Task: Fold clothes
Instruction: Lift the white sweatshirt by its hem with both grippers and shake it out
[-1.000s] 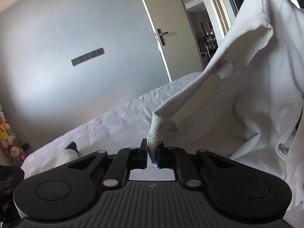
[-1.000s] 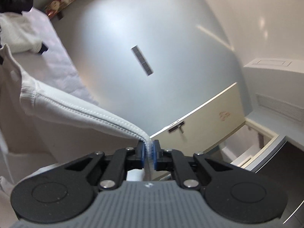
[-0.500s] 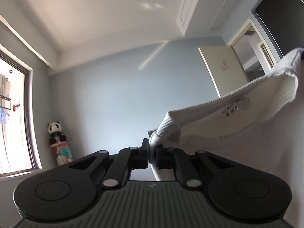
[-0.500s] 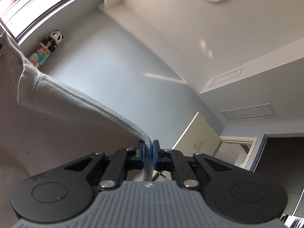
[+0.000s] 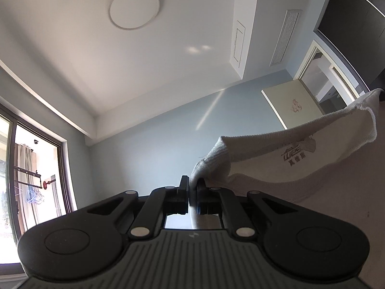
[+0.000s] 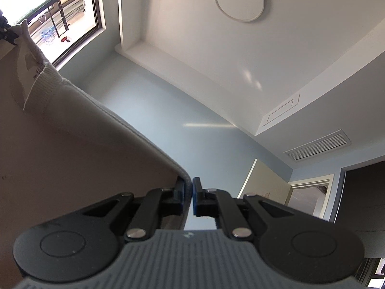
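White sweatshirt (image 5: 300, 166) hangs up in the air between the two tongs; the left gripper (image 5: 192, 190) is pinched tight on its ribbed collar, by the printed label; the right gripper (image 6: 189, 193) is pinched tight on a stitched edge (image 6: 134, 130) of it; both point up at the ceiling lamp (image 5: 134, 6) and blue wall (image 6: 168, 120).

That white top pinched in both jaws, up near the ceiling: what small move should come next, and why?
Probably lower both hands together, to lay it flat for folding. The left gripper and the right gripper each pinch an edge of the white top, which hangs spread between them, with only wall and ceiling in view.
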### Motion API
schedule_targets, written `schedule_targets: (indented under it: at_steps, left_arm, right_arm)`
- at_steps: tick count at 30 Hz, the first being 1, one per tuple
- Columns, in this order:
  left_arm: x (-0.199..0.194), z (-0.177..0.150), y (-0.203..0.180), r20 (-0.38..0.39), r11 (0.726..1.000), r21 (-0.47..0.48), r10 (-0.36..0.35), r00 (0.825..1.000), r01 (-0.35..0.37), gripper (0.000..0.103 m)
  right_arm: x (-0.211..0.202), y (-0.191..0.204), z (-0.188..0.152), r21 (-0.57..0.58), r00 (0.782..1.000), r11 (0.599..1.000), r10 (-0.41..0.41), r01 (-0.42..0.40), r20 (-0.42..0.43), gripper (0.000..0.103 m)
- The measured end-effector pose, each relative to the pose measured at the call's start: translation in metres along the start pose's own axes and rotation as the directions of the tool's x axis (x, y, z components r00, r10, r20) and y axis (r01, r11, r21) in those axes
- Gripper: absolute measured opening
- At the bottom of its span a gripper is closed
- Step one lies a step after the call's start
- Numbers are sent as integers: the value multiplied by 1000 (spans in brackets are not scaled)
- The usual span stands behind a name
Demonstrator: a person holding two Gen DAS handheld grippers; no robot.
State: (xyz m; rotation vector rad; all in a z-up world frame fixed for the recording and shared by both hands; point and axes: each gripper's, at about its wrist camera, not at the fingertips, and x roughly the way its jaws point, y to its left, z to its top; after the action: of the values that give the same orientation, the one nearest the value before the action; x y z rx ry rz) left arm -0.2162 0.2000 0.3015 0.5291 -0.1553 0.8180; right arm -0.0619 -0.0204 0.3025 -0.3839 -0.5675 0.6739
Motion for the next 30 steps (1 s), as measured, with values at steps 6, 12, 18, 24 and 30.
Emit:
schedule_targets:
  at_steps: [6,12,18,24,30]
  left_arm:
    - [-20,-11,2,-28,999,30,-23,999,24,7]
    - [-4,-38,-6,-96,998,18,-55,994,57,7]
    - [46,-84,-23,-202,994,27,-96,975,103,7]
    - [114,-151,-54,-351,987,27,-138,926,157,8]
    - [189,-239,-93,-491,980,33,-156,857,198,8]
  right_arm:
    - [-10,13,-2,-3,1000,1000,21,-21,-11,7]
    - [11,31,-29,-16,996,999,40,-42,-80,7]
    - [51,57,-72,-23,981,997,68,-73,-182,7]
    - [119,98,-144,-3,940,992,122,-130,-319,7]
    - [181,160,-228,16,873,981,179,-192,-453,7]
